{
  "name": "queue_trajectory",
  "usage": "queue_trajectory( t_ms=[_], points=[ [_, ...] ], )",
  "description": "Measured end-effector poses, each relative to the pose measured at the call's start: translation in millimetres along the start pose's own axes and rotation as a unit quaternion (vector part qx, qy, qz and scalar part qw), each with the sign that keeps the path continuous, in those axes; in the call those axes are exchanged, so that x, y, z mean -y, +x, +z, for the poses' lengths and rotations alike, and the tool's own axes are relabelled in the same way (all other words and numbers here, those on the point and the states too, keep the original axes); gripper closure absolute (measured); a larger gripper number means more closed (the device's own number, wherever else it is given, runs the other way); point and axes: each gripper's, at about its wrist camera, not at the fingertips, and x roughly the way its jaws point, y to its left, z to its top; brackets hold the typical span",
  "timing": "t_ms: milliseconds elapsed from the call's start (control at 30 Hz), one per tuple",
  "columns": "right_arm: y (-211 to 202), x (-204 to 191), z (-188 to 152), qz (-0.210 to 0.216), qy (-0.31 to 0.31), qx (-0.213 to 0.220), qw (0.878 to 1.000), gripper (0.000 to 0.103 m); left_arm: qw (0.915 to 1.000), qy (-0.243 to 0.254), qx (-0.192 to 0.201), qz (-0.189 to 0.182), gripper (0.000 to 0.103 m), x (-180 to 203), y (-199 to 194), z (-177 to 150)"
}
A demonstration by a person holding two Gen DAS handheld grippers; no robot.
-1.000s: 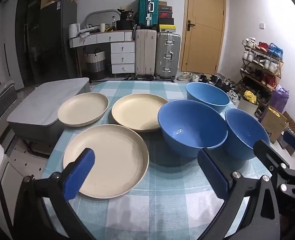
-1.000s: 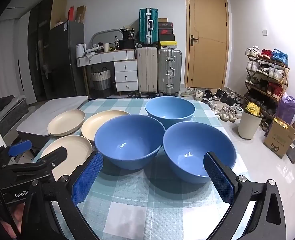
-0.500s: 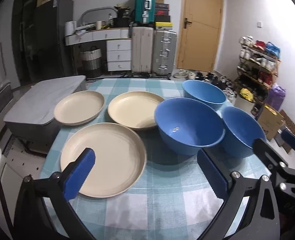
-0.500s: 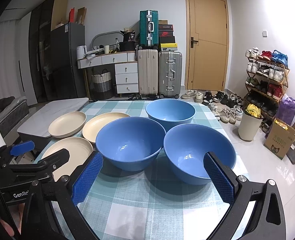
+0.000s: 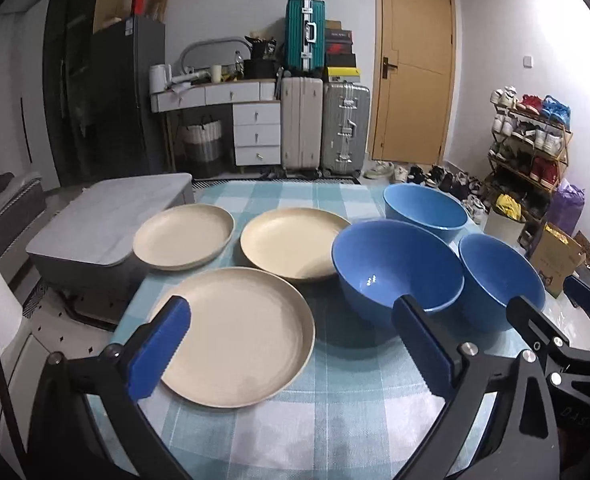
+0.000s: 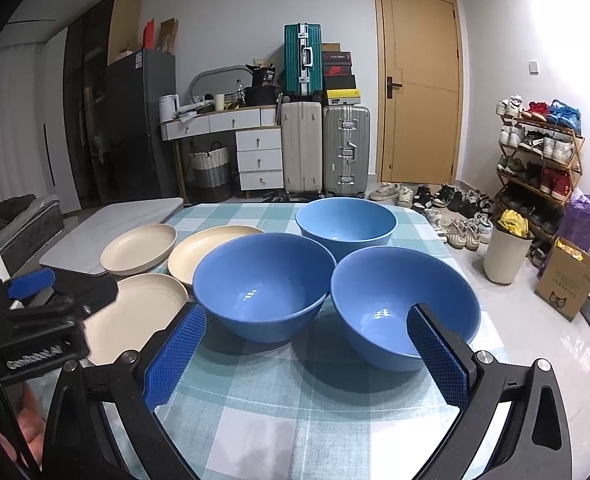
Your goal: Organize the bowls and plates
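While both tools hang above the near edge of the checked tablecloth (image 5: 335, 412), nothing is in their grasp. The left gripper (image 5: 291, 344) is spread wide, its blue pads (image 5: 159, 346) framing the nearest cream plate (image 5: 235, 332) without touching it. The right gripper (image 6: 307, 360) is just as wide open and empty, and its right finger crosses in front of the near right bowl (image 6: 403, 304).

Three cream plates sit on the left half of the table: the nearest one, a far left plate (image 5: 183, 236) out at the table's edge, and a middle plate (image 5: 295, 244) whose right rim is hidden behind the big centre bowl (image 5: 397, 268). Three blue bowls crowd the right half: the centre one, the near right one, and a far bowl (image 5: 425, 210) behind them. Centre bowl and near right bowl look rim to rim in the right wrist view; real contact, I cannot tell.

Off the table, a grey low table (image 5: 107, 220) sits just beside the far left plate. Suitcases (image 5: 323, 124) stand against the back wall next to a wooden door (image 5: 413, 72), a shoe rack (image 6: 539, 160) lines the right side, with a white bin (image 6: 507, 252) and a cardboard box (image 6: 567, 284) on the floor near the table's right edge.
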Motion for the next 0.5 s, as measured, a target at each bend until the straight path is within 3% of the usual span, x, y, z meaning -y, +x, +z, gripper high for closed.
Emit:
queue_trajectory(
  t_ms=[200, 500],
  points=[
    [2.0, 9.4, -2.3, 0.009, 0.019, 0.003, 1.000, 0.001, 0.9994, -0.016, 0.004, 0.032, 0.001, -8.8, -3.9, 2.5],
    [-1.8, 16.1, -1.5, 0.001, 0.037, 0.016, 0.999, 0.001, 0.9992, -0.012, 0.012, 0.037, 0.000, -6.9, -9.8, 1.7]
  ],
)
